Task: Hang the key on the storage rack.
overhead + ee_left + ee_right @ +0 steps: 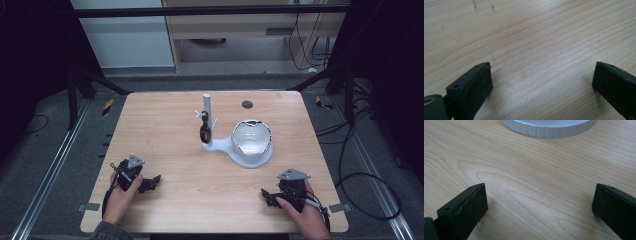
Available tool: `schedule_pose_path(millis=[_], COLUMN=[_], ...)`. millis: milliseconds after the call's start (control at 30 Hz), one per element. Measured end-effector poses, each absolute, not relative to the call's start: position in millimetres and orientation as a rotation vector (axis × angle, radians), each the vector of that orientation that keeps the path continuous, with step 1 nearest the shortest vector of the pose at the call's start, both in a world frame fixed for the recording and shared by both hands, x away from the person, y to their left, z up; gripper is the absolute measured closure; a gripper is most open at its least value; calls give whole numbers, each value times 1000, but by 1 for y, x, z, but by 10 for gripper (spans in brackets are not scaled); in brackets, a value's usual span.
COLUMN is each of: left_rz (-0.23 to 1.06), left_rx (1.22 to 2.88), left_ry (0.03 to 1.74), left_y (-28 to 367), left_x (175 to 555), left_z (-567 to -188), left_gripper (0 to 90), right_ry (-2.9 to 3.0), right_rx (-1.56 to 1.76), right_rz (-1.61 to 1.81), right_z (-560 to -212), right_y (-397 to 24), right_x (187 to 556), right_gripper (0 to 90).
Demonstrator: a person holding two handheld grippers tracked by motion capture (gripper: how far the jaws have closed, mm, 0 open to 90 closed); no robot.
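A white stand (227, 146) sits mid-table, with an upright post (206, 107) and a round base holding a white bowl (251, 137). A dark spoon-like object (204, 131) hangs from the post. My left gripper (154, 181) rests near the table's front left, held by a hand, jaws wide apart over bare wood (541, 67). At the front right my right gripper (265, 195) is likewise open and holds nothing (540, 195). The ribbed rim of the stand's base (549, 130) shows at the top of the right gripper view.
The wooden table (165, 130) has a small dark round hole (247, 104) near its far edge. Dark floor, cables and metal rails surround the table. A cabinet stands beyond it.
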State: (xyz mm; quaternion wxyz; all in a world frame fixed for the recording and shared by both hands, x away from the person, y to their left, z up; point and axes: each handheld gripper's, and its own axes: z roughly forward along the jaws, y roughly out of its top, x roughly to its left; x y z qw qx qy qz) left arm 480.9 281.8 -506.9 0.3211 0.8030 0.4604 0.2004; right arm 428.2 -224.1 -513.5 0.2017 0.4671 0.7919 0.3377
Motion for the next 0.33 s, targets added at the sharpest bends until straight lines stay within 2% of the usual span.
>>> schedule_pose_path(millis=[333], left_rz=[528], left_rx=[2097], left_ry=[1200], left_y=[282], left_x=[480], left_z=[-508], left_gripper=[0], right_ry=[2210], right_rx=[1306], right_rz=[940], right_z=[-513], right_y=[-224], right_x=[428], right_gripper=[3])
